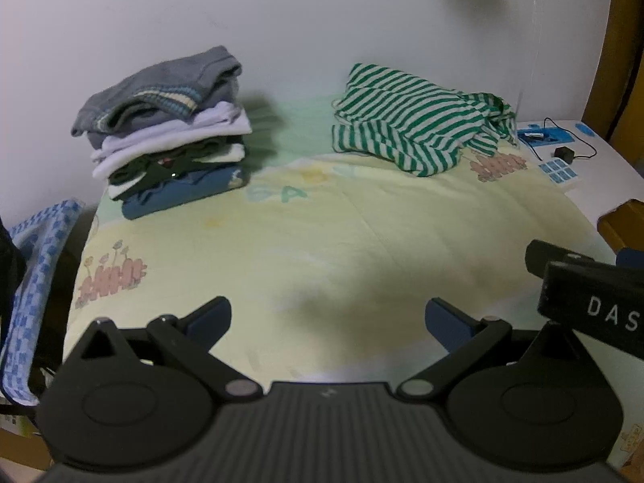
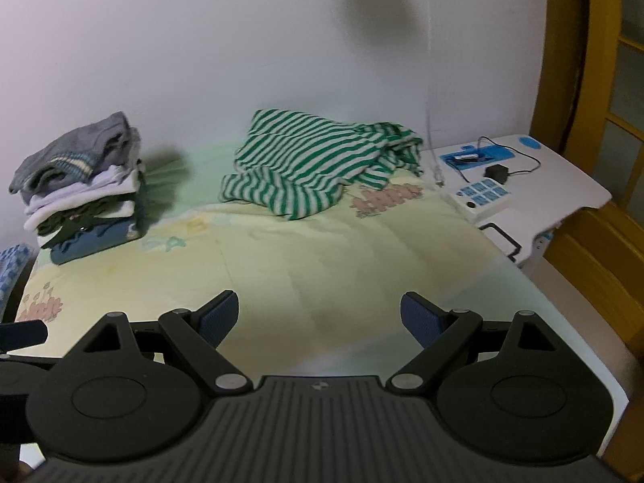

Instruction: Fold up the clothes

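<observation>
A stack of folded clothes (image 1: 165, 137) sits at ten o'clock on the bed (image 1: 322, 241), a green-striped garment (image 1: 414, 120) lies crumpled at one o'clock, left to fold, while left gripper (image 1: 328, 322) and right gripper (image 2: 318, 318) hover spread, holding nothing.

Pretty dim in here, both my cams look soft and grainy. Light's behind me, so there's a dark shadow on the wall (image 2: 374, 4) and another on the bed (image 1: 322, 310). Fisheye bends the edges hard.
</observation>
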The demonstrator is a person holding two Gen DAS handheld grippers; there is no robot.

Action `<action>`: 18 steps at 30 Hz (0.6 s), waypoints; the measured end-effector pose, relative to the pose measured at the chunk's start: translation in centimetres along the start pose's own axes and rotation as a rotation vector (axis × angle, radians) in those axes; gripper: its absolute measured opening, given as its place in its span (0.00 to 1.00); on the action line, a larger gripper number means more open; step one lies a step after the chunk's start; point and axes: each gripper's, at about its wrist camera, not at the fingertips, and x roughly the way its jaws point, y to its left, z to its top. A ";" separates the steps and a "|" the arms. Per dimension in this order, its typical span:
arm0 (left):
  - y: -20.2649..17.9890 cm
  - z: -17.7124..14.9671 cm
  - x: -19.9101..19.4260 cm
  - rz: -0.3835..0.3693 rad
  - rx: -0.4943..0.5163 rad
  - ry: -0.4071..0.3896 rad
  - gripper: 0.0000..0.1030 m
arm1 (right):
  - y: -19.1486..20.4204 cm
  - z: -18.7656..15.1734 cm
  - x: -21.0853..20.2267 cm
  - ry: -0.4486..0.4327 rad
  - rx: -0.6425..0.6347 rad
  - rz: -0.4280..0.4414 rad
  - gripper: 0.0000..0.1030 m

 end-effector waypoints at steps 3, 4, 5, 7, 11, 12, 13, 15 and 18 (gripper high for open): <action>-0.5 0.0 0.1 -0.011 -0.001 0.000 1.00 | -1.0 0.1 0.0 0.004 0.017 0.008 0.87; -0.6 0.0 0.1 -0.015 -0.002 0.000 1.00 | -1.3 0.2 0.0 0.005 0.023 0.011 0.87; -0.8 0.0 0.2 -0.019 -0.002 0.000 1.00 | -1.6 0.2 0.0 0.006 0.029 0.013 0.87; -1.1 0.0 0.2 -0.026 -0.003 0.000 1.00 | -2.2 0.3 0.1 0.008 0.041 0.019 0.87; -1.7 0.1 0.3 -0.041 -0.005 0.000 1.00 | -1.0 0.1 0.0 0.016 0.018 -0.043 0.87; -1.8 0.1 0.4 -0.044 -0.005 0.001 1.00 | -1.0 0.2 0.0 0.021 0.020 -0.048 0.87; -2.0 0.1 0.4 -0.047 -0.006 0.001 1.00 | -1.2 0.3 0.1 0.024 0.022 -0.048 0.87; -1.9 0.1 0.5 -0.047 -0.006 0.003 1.00 | -1.3 0.6 0.0 0.019 0.023 -0.048 0.87; -1.9 0.2 0.7 -0.046 -0.007 0.006 1.00 | -1.1 0.6 0.0 0.015 0.017 -0.054 0.87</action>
